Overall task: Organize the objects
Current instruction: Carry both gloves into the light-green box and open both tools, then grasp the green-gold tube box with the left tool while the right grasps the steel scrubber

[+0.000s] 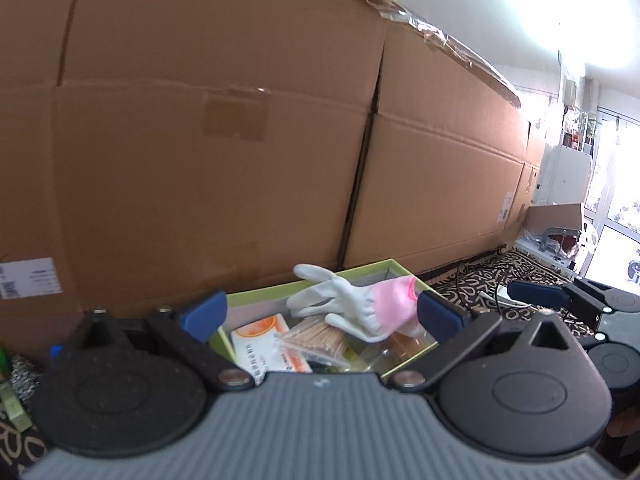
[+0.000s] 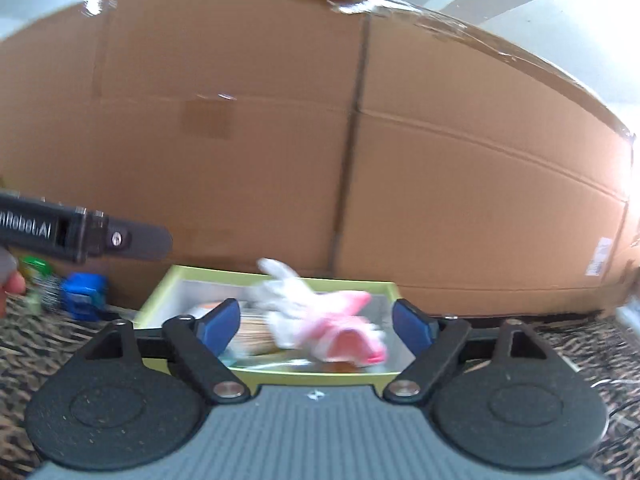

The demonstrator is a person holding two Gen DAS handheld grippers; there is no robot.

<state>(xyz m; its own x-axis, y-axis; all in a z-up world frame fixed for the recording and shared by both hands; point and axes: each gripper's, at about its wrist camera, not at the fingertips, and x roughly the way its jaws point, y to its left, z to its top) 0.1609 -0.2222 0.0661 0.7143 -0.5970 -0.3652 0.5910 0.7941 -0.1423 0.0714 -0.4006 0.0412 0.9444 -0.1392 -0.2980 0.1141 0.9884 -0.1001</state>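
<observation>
A light green box (image 1: 320,286) (image 2: 168,288) stands on the patterned cloth in front of big cardboard cartons. A white and pink glove (image 1: 356,304) (image 2: 320,316) lies on top of its contents. Under it are a pack of wooden toothpicks (image 1: 316,338) and an orange and white packet (image 1: 264,340). My left gripper (image 1: 320,316) is open and empty, just before the box. My right gripper (image 2: 316,322) is open and empty, also before the box; one of its blue fingers (image 1: 536,294) shows at the right of the left wrist view. The right wrist view is blurred.
Tall cardboard cartons (image 1: 240,120) (image 2: 360,140) form a wall right behind the box. A blue object (image 2: 84,294), a metal scourer (image 2: 48,290) and a green-capped item (image 2: 36,264) sit left of the box. Cables (image 1: 472,276) lie on the cloth (image 2: 560,344) at the right.
</observation>
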